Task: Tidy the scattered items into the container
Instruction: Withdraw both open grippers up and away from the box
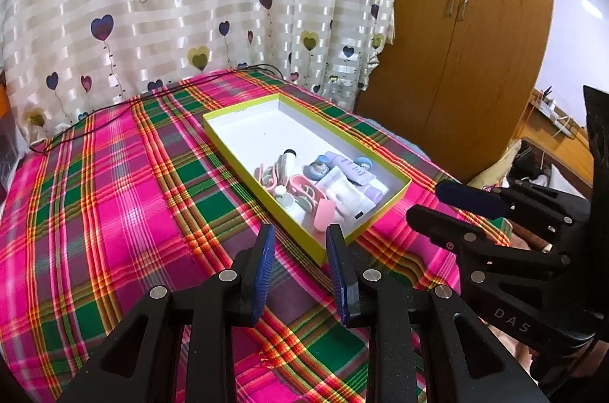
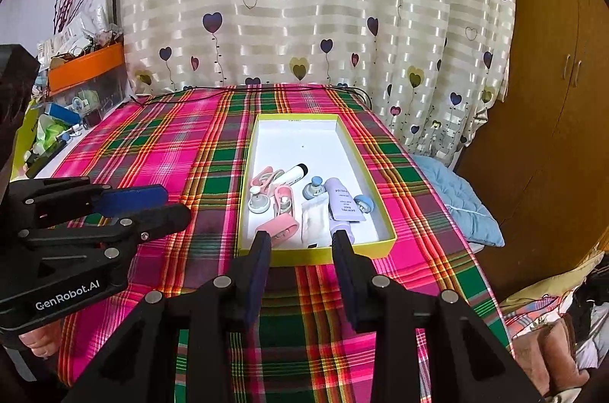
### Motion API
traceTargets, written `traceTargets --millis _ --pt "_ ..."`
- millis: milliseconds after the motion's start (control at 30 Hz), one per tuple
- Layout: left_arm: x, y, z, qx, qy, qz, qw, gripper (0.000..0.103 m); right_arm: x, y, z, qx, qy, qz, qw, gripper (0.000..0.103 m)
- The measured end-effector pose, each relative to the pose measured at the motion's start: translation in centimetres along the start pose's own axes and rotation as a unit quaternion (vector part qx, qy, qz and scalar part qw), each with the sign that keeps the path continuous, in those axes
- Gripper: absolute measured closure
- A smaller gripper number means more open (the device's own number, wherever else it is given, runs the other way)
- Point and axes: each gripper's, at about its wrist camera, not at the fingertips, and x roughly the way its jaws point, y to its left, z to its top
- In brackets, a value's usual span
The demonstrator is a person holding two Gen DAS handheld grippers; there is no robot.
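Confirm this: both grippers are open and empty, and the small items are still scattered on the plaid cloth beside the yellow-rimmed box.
Wrong on one point. The small items lie inside the yellow-rimmed box, not on the plaid cloth; the right wrist view shows it. The left gripper and right gripper are indeed open and empty.

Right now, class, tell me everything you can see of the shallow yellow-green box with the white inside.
The shallow yellow-green cardboard box is a long open rectangle, lidless, with low walls and a white floor. It lies flat on the pink and green plaid cloth. Small toiletries, among them a lilac tube and a pink clip, crowd its near end; the far end is bare. No gripper touches it.
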Motion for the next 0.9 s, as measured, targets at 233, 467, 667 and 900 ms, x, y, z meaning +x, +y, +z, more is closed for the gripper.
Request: traceTargets --millis 233,467,667,900 --pt "-0.4 -0.5 -0.3 0.007 -0.007 -0.001 0.9999 0.075 -0.2 -0.1 -0.2 0.001 -0.002 0.002 1.0 0.069" --pt "-0.7 -1.4 -0.4 0.024 -0.018 0.006 0.9995 0.075 -0.4 -0.4 -0.5 0.002 -0.002 0.002 1.0 0.069" --pt "-0.8 -1.7 -0.5 0.028 -0.017 0.009 0.9994 0.075 -0.4 -0.5 -0.6 0.002 -0.003 0.002 1.0 0.069" --pt "-0.9 -2.1 -0.4 0.036 -0.017 0.011 0.9991 0.075 -0.3 -0.6 -0.6 0.0 -0.001 0.003 1.0 0.069"
